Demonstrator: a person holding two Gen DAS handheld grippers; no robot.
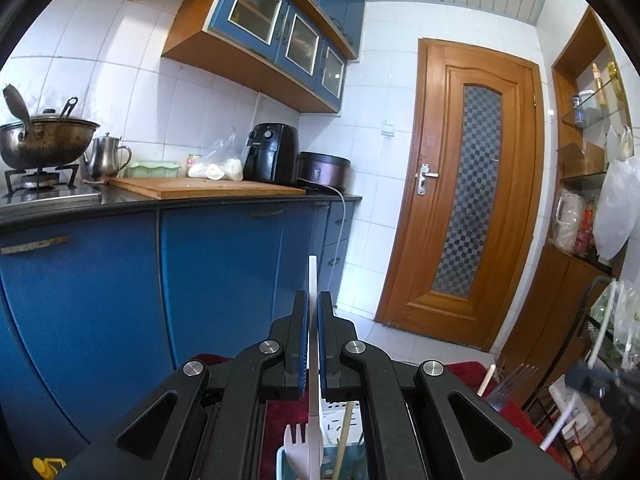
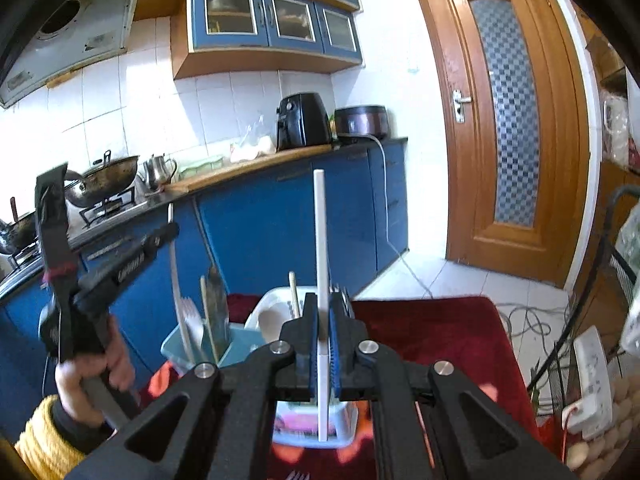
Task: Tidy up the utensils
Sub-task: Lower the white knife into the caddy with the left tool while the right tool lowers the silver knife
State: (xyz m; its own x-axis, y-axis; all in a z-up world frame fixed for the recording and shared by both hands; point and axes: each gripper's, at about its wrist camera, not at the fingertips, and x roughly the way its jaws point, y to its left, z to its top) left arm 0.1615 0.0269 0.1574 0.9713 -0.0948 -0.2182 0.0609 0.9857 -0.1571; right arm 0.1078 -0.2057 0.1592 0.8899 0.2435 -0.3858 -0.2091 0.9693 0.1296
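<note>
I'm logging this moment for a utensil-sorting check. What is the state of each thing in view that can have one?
Left tongs: shut on a white utensil.
Right tongs: shut on a white stick, upright.
Blue holder: holding several upright utensils.
White basket: holding a wooden stick.
Wooden door: closed.
Wok: on the stove, utensils inside.

The right hand-held gripper (image 2: 323,322) clamps a white utensil handle (image 2: 321,240) upright above the red cloth (image 2: 440,332).
</note>
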